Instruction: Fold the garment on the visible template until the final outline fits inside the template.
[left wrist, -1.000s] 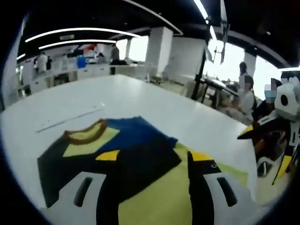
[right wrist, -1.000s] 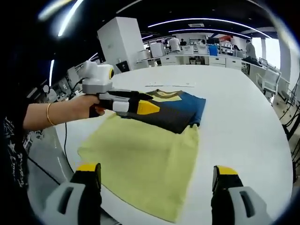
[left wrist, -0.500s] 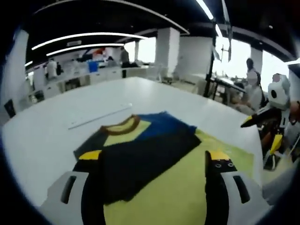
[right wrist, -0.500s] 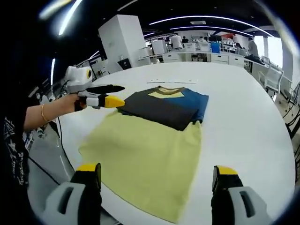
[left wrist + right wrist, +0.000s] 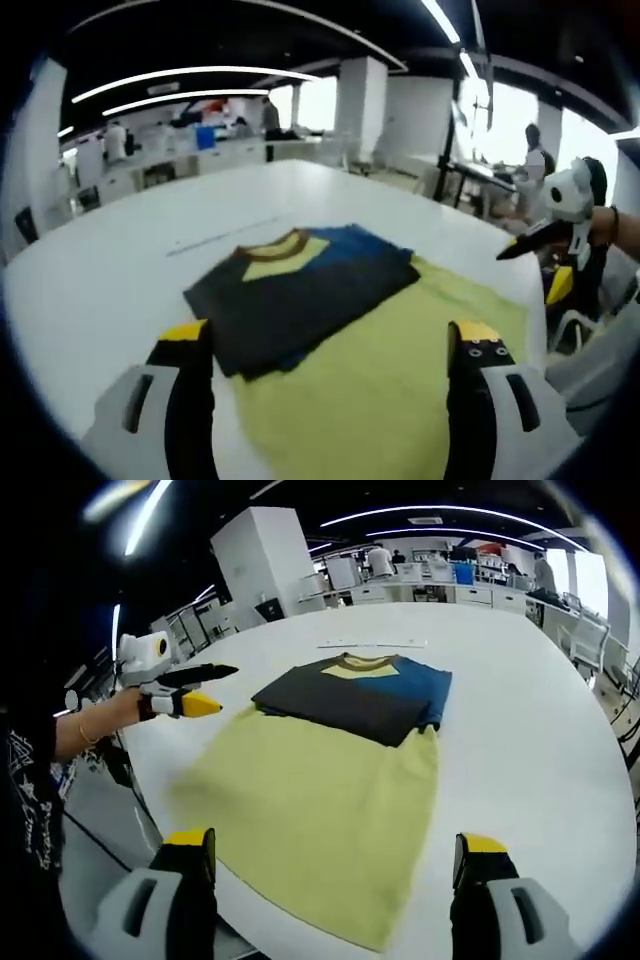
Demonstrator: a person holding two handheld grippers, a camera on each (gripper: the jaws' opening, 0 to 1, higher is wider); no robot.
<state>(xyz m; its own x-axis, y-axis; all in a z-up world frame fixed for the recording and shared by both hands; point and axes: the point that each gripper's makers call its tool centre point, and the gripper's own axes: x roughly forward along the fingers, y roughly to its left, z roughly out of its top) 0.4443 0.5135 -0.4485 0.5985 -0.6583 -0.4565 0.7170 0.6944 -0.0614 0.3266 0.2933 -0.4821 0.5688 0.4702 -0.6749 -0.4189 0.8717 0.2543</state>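
A folded garment (image 5: pixel 300 290), dark grey and blue with a yellow patch under a brown collar, lies flat on the far part of a yellow template sheet (image 5: pixel 400 380). My left gripper (image 5: pixel 330 345) hangs open over the sheet's near edge, nothing between its jaws, short of the garment. In the right gripper view the garment (image 5: pixel 350 695) rests at the far end of the template (image 5: pixel 320 790). My right gripper (image 5: pixel 335 845) stands open above the near end, empty. The left gripper (image 5: pixel 222 688) is held off the sheet's left side. The right gripper (image 5: pixel 535 265) shows beyond the table edge.
The white table (image 5: pixel 540 730) is round-edged, with bare surface around the sheet. A thin pale strip (image 5: pixel 370 645) lies on it behind the garment's collar. Desks, pillars and people stand far behind. A person's arm (image 5: pixel 90 735) reaches in at the left.
My left gripper has drawn back from over the garment to beside the sheet, so the garment sits farther off in its view. The right gripper has barely moved. The garment lies still.
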